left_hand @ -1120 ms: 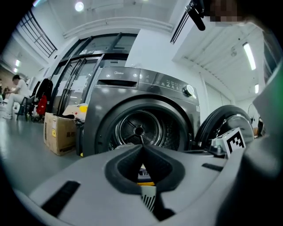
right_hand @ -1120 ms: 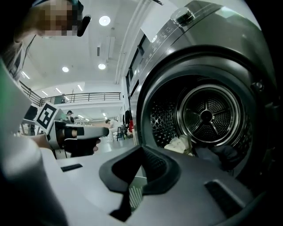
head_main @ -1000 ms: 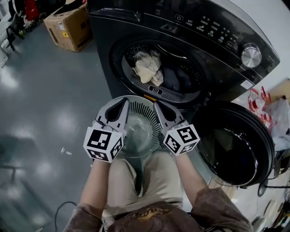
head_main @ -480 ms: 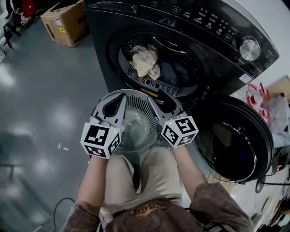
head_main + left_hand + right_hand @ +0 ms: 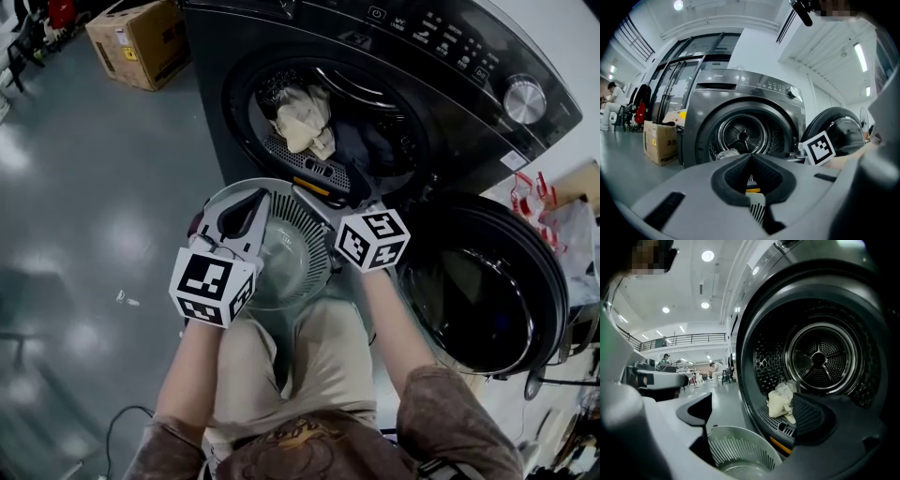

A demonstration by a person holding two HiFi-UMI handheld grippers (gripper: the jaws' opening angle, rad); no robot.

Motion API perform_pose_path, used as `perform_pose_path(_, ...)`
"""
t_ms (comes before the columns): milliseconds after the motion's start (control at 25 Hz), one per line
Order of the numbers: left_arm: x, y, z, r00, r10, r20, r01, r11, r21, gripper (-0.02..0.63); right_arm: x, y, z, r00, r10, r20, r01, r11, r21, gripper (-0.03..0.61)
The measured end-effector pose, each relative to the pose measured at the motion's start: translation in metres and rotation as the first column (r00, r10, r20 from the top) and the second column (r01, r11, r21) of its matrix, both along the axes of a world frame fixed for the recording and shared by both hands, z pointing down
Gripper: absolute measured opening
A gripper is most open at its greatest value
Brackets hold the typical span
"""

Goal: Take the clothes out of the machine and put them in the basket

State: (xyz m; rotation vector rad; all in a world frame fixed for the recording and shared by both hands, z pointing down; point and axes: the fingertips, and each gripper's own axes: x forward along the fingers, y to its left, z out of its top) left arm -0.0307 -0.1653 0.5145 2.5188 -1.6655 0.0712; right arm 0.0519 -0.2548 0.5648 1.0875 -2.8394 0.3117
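Note:
The dark washing machine [image 5: 441, 103] stands with its door [image 5: 487, 300] swung open to the right. A beige cloth [image 5: 305, 117] lies at the drum's front beside dark clothes [image 5: 366, 150]. Below the opening sits the round grey basket [image 5: 281, 253], with nothing showing in it. My right gripper [image 5: 330, 187] is at the drum's lower lip. Its jaws have just been opening and now stand open with nothing between them. In the right gripper view the beige cloth [image 5: 780, 399] lies beyond the right gripper [image 5: 754, 413]. My left gripper [image 5: 255, 199] hangs shut over the basket's left rim, pads together.
A cardboard box [image 5: 141, 42] stands on the grey floor at the far left of the machine. A red and white bag [image 5: 539, 211] lies to the right by the door. The person's knees are just behind the basket.
My right gripper has moved forward to the drum's mouth and its jaws have spread from shut to wide open. The left gripper has kept its place.

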Motion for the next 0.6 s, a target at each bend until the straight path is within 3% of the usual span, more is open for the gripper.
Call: perform_pose_path(600, -0.015, 0.002, 0.011, 0.999, -0.023, -0.031, 0.022, 0.999, -0.049, 0.006, -0.032, -0.119, 0.056, 0.989, 0.048, -0.138, -0.060, 0.995, -0.083, 0.532)
